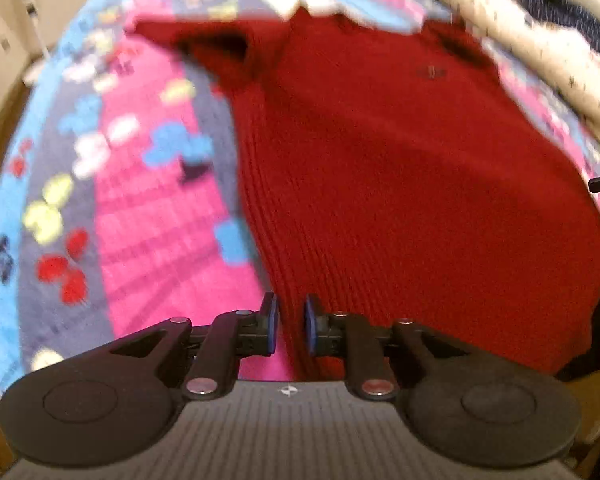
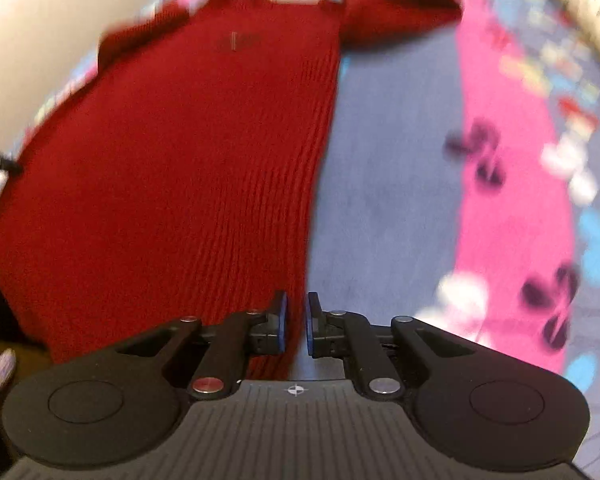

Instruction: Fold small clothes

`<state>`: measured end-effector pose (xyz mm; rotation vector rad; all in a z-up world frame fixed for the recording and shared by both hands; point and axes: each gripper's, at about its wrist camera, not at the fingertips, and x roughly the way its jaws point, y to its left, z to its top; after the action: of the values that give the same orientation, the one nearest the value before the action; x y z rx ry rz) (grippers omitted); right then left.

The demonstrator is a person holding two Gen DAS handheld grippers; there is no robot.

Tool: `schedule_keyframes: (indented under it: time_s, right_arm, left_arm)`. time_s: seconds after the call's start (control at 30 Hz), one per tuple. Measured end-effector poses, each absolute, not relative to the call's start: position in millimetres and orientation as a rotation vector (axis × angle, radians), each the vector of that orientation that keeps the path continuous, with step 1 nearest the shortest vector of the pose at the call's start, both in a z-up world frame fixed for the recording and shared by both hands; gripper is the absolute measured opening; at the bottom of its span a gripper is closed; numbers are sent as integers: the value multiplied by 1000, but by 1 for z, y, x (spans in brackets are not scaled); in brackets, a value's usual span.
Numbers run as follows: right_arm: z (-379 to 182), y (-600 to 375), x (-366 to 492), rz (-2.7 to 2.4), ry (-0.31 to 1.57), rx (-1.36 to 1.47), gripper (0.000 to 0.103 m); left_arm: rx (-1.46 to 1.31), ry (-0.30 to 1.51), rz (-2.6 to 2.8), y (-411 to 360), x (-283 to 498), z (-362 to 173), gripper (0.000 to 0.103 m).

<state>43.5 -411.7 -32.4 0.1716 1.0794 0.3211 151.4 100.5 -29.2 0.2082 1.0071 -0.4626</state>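
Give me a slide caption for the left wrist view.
Left gripper pinching the bottom hem corner of a red knit sweater spread on a colourful patterned blanket.

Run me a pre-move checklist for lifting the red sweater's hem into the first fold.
1. Left gripper closed on the red knit sweater at its hem corner: ok, knit sits between the pads.
2. Right gripper closed on the opposite hem corner of the sweater: ok, though only the fabric's edge is caught.
3. Sweater body lying flat: ok, no large wrinkles visible.
4. Sleeves laid out: cannot tell, both are blurred at the far end.
5. Patterned blanket beside the sweater free of loose items: ok in what shows.
6. Both layers of the hem pinched: cannot tell.
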Motion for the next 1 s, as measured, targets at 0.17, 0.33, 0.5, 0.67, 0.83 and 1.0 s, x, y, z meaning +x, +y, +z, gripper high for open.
schedule_keyframes:
  time_s: [0.17, 0.33, 0.5, 0.67, 0.83, 1.0]
  right_arm:
    - [-7, -403, 51, 362, 885, 266, 21]
    - [-31, -350, 69, 451, 1045, 51, 39]
    - [-13, -344, 79, 416, 973, 34, 39]
    - [10, -342, 98, 332, 856, 163, 40]
    - [27, -321, 109, 277, 716, 199, 46]
    - [28, -306, 150, 207, 645, 260, 46]
  left_arm:
    - [111, 906, -521, 102, 145, -12, 24]
    - [382, 1071, -551, 71, 142, -50, 34]
    - [187, 928, -547, 77, 145, -13, 43]
    - [137, 768, -429, 70, 151, 10, 78]
    - [81, 689, -305, 67, 157, 31, 83]
    - [87, 676, -247, 66, 182, 54, 82]
